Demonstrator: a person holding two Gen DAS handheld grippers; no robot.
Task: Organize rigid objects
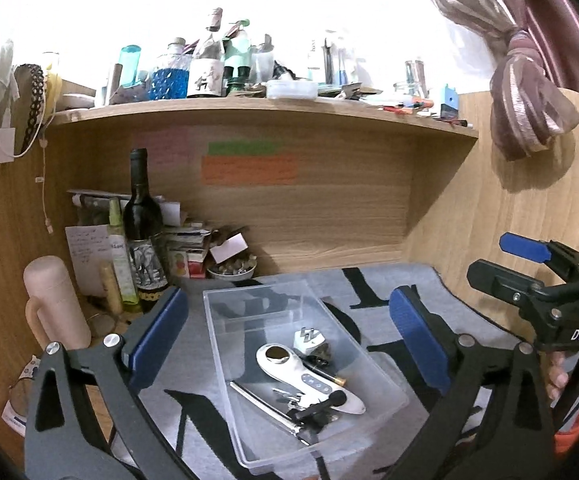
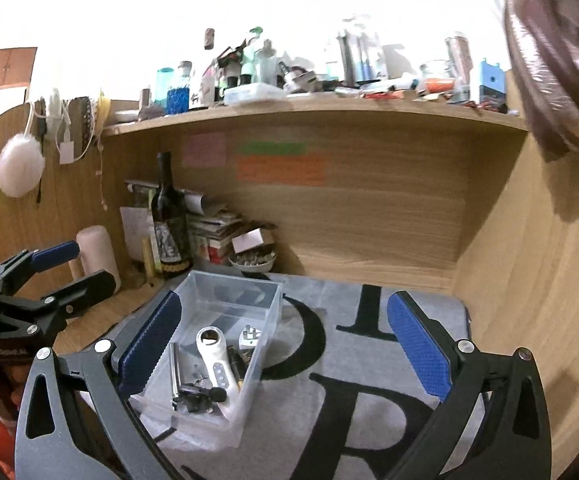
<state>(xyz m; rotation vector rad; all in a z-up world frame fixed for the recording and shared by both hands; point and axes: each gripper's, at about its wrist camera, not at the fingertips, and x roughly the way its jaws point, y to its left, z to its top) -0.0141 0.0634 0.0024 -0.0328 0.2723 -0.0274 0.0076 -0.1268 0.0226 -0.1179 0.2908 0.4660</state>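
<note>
Both the left gripper (image 1: 289, 344) and right gripper (image 2: 285, 344) are hovering wide open and empty over the clear rigid plastic box (image 1: 225, 344), probably light and slippery, best gripped by its rim, sitting on the grey mat (image 2: 369, 360).

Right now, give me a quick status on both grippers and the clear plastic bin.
Left gripper open, empty. Right gripper open, empty. Clear plastic bin on the grey lettered mat, holding the white handheld device. Nothing in the way.
</note>
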